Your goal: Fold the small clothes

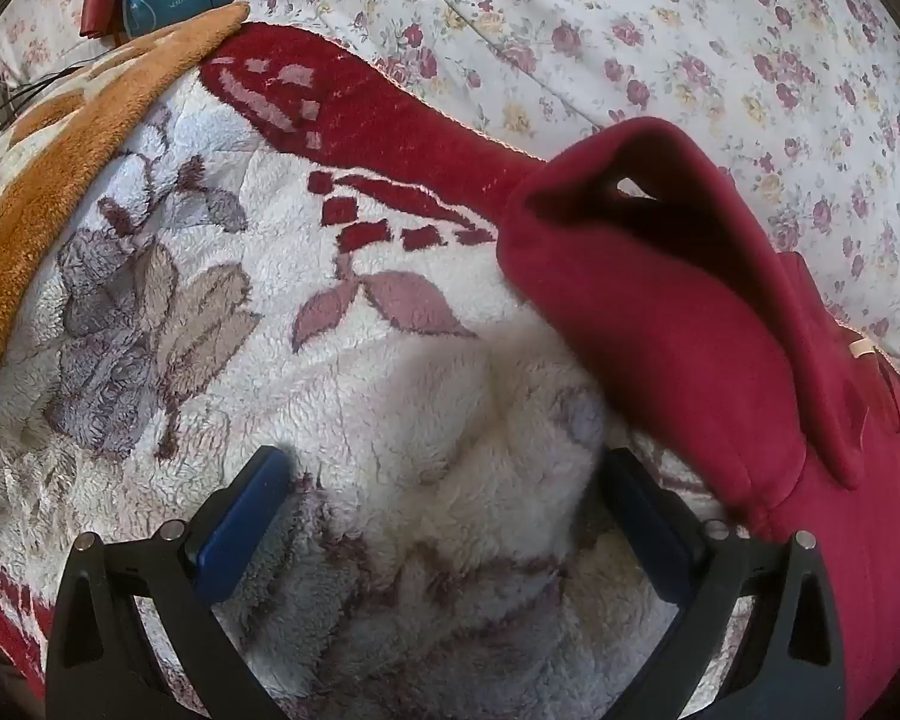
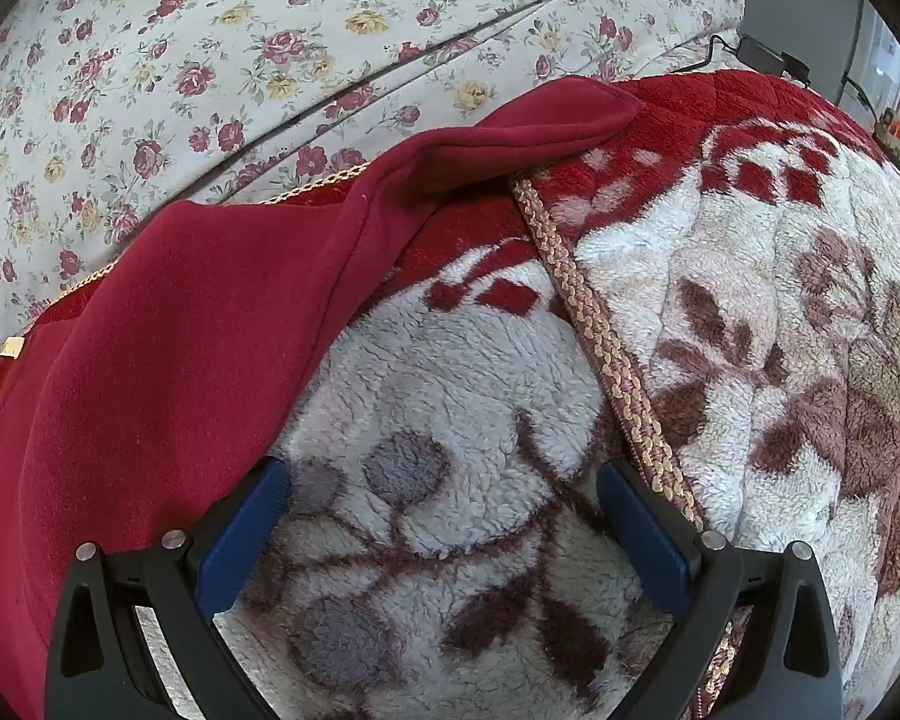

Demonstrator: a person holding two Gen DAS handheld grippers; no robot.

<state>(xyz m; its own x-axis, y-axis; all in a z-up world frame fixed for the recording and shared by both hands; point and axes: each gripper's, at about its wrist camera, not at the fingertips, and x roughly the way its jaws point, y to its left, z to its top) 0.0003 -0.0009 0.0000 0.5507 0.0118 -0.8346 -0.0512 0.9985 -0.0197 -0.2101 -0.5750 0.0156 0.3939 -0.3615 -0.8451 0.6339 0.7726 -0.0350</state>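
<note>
On the bed, along the far edge of the fleece blanket point(image 1: 342, 396) where its dark red border meets the flowered sheet point(image 1: 660, 30), lies the red garment point(image 1: 678, 324). It sits between the two tools: it spreads to the right of the left tool point(image 1: 444, 474) and to the left of the right tool point(image 2: 441, 489). Both tools are released, jaws standing wide with only blanket pile between them, grasping nothing.

In the right wrist view the garment's edge reaches the left finger point(image 2: 246, 531) of the right tool, touching it or just beside it, so the right hand seems the nearer. A sleeve point(image 2: 510, 126) runs away from that tool, its long axis lying roughly along the blanket's far edge, beyond the braided trim point(image 2: 600, 330).

In the left wrist view another sleeve point(image 1: 600, 192) points toward the blanket's far edge, its cuff gaping open.

The cloth is deep red, soft and matte, like fleece or thick jersey, with a small pale tag point(image 2: 12, 348) near one seam. It lies loose and rumpled, not yet folded.
</note>
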